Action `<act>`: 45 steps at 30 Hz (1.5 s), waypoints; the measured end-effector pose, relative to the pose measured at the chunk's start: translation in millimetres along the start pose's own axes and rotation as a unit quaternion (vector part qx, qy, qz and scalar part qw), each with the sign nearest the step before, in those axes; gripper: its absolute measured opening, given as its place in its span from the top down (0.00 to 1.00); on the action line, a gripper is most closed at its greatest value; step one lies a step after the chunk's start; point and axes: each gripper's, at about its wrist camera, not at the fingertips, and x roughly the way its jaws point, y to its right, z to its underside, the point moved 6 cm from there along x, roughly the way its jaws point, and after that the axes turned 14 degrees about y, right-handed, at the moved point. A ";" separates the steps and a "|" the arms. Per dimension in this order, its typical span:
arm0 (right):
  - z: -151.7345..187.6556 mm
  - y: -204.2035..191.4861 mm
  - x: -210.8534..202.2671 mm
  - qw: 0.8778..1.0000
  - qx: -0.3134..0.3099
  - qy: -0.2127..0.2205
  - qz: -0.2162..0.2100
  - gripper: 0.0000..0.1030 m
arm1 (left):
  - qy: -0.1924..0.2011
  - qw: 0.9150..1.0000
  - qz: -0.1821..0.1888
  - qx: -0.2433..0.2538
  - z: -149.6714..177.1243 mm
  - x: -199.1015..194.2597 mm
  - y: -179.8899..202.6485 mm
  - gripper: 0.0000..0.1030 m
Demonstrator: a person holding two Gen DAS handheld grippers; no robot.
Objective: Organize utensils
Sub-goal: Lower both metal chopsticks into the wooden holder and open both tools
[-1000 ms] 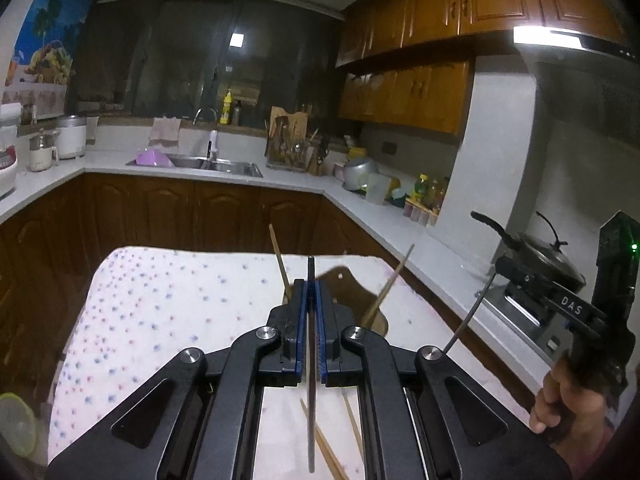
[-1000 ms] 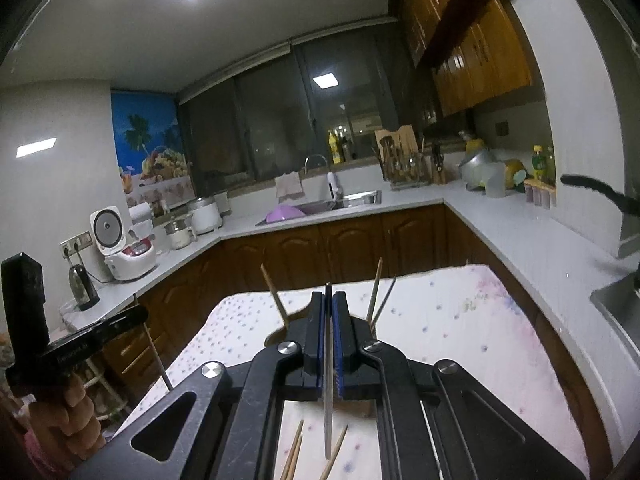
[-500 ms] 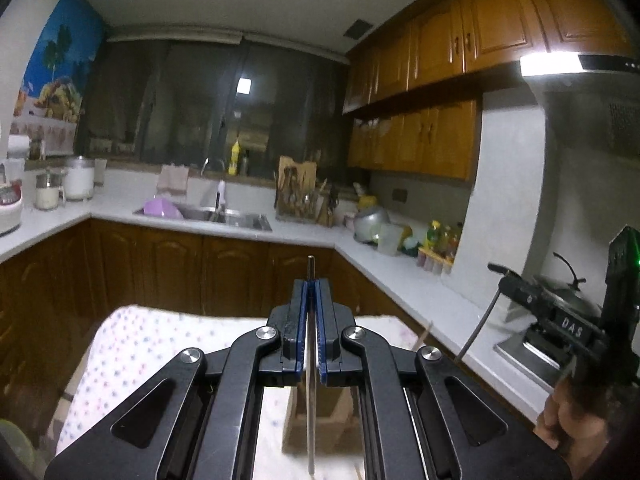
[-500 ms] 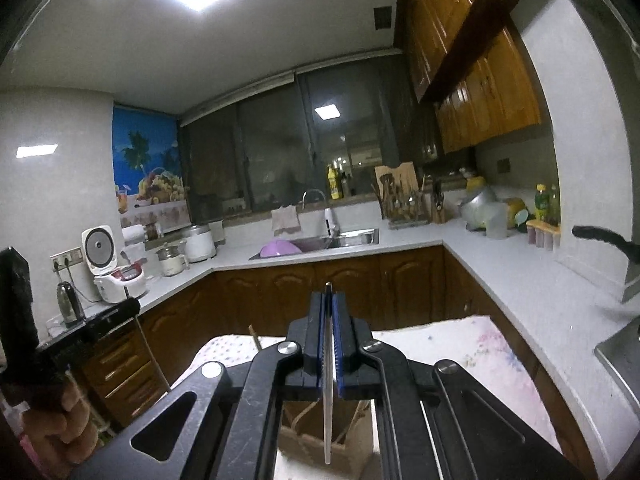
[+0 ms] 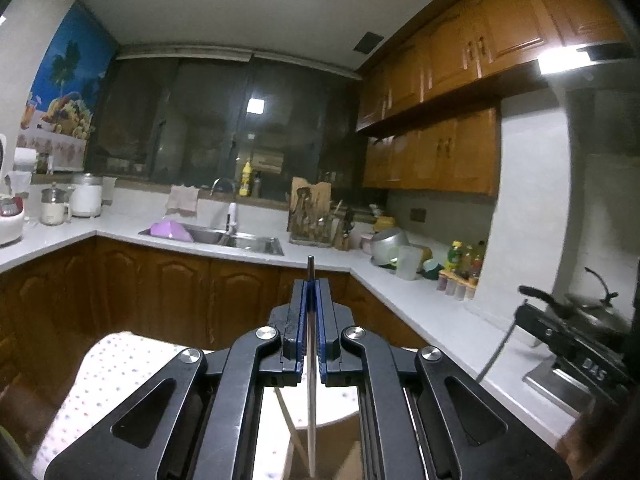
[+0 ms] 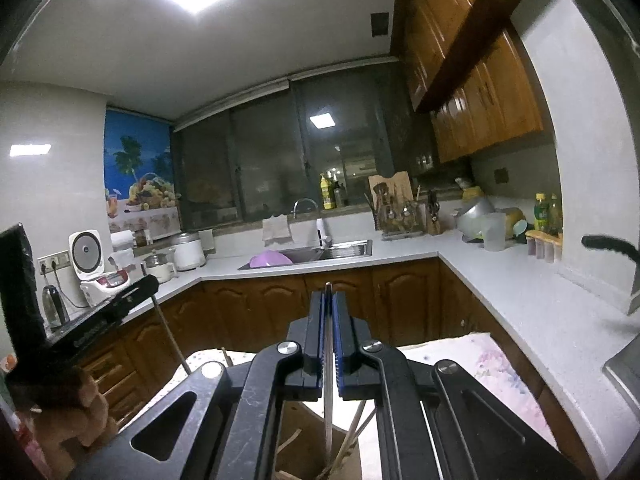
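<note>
My left gripper (image 5: 310, 286) is shut on a thin metal chopstick (image 5: 311, 400) that runs down between the blue pads. Below it stands a brown utensil holder (image 5: 320, 440) with wooden chopsticks (image 5: 290, 424) in it. My right gripper (image 6: 328, 298) is shut on another metal chopstick (image 6: 328, 408), which hangs over the same holder (image 6: 304, 444), where wooden chopsticks (image 6: 354, 432) lean. Each gripper shows in the other's view: the right one (image 5: 568, 340) at the right edge, the left one (image 6: 100, 312) at the left, each with a chopstick hanging from it.
The holder stands on a table with a dotted cloth (image 5: 108, 384). White counters run behind with a sink (image 5: 236, 240), a utensil rack (image 5: 316, 220), a rice cooker (image 6: 96, 264), bottles (image 5: 464, 260) and a pan on the stove (image 5: 592, 312).
Both grippers have tilted up and risen with their chopsticks. The table and holder have dropped to the bottom of both views, and the ceiling shows more.
</note>
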 end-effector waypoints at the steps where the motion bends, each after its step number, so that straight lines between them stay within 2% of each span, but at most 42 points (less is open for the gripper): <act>1: 4.0 2.1 1.9 1.000 0.002 -0.002 0.001 0.96 | -0.001 1.000 -0.004 -0.003 5.4 3.0 -1.2 0.97; 8: 40.3 12.5 6.0 1.000 0.011 -0.027 0.009 0.96 | -0.032 0.999 -0.024 -0.024 50.0 15.7 -16.7 0.97; 17: 79.6 25.6 9.0 0.996 0.036 -0.075 0.017 0.96 | -0.090 0.995 -0.021 -0.030 90.6 14.4 -25.2 0.96; 21: 85.4 30.2 12.1 0.995 0.037 -0.088 0.026 0.96 | -0.118 0.992 -0.018 -0.034 103.8 19.1 -26.2 0.95; 34: 89.8 35.1 15.3 0.992 0.049 -0.111 0.029 0.95 | -0.131 0.991 -0.016 -0.020 109.7 22.9 -22.6 0.94; 40: 92.5 36.5 15.4 0.991 0.056 -0.116 0.027 0.91 | -0.142 0.990 -0.015 -0.020 107.5 22.9 -23.5 0.94; 42: 92.2 37.8 13.1 0.991 0.061 -0.117 0.029 0.90 | -0.144 0.989 -0.015 -0.020 105.1 21.0 -24.3 0.89; 43: 90.9 38.5 11.0 0.991 0.065 -0.115 0.030 0.85 | -0.145 0.989 -0.017 -0.020 104.5 19.1 -25.6 0.85; 44: 89.4 39.0 9.5 0.991 0.069 -0.113 0.031 0.68 | -0.144 0.989 -0.019 -0.024 102.9 15.5 -27.9 0.74; 45: 87.8 40.2 7.4 0.991 0.073 -0.110 0.030 0.44 | -0.142 0.989 -0.021 -0.029 101.5 12.1 -30.0 0.61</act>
